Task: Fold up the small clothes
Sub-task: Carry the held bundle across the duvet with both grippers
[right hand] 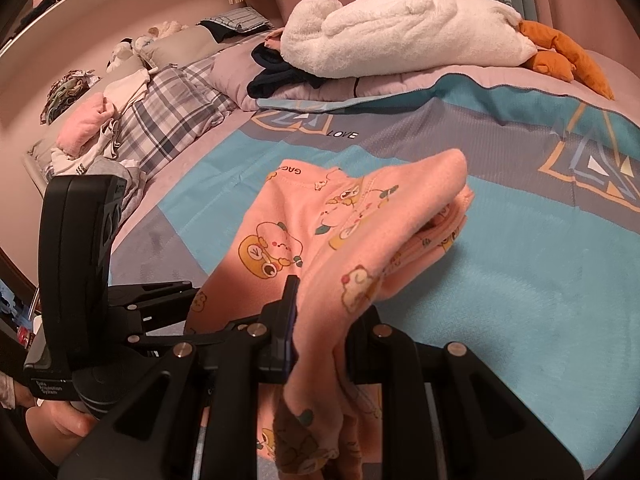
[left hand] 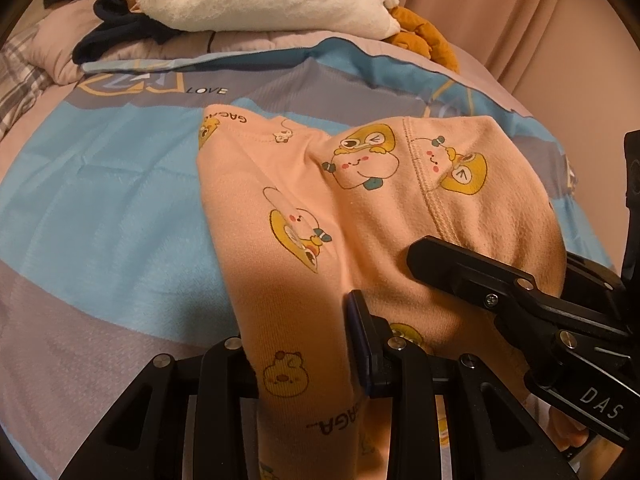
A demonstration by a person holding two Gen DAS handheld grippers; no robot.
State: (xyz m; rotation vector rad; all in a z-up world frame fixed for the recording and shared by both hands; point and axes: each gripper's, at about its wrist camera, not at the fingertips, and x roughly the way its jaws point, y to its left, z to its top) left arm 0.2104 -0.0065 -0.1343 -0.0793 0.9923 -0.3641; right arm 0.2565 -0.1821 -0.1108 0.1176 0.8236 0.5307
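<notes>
A small pink garment (left hand: 360, 216) with yellow cartoon prints lies half lifted over the blue and grey bedspread (left hand: 104, 200). My left gripper (left hand: 308, 344) is shut on its near edge, the cloth draped over the fingers. My right gripper (right hand: 324, 320) is shut on the same garment (right hand: 304, 232) a little to the right, and its body (left hand: 520, 300) shows at the right of the left wrist view. The left gripper's body (right hand: 80, 264) shows at the left of the right wrist view. The garment's far part rests folded on the bed.
A white fluffy towel (right hand: 400, 32) with an orange cloth (right hand: 560, 56) and a dark garment (right hand: 280, 72) lie at the back of the bed. Plaid pillows (right hand: 168, 120) and piled clothes (right hand: 88, 128) lie at the far left. A curtain (left hand: 520, 20) hangs at the right.
</notes>
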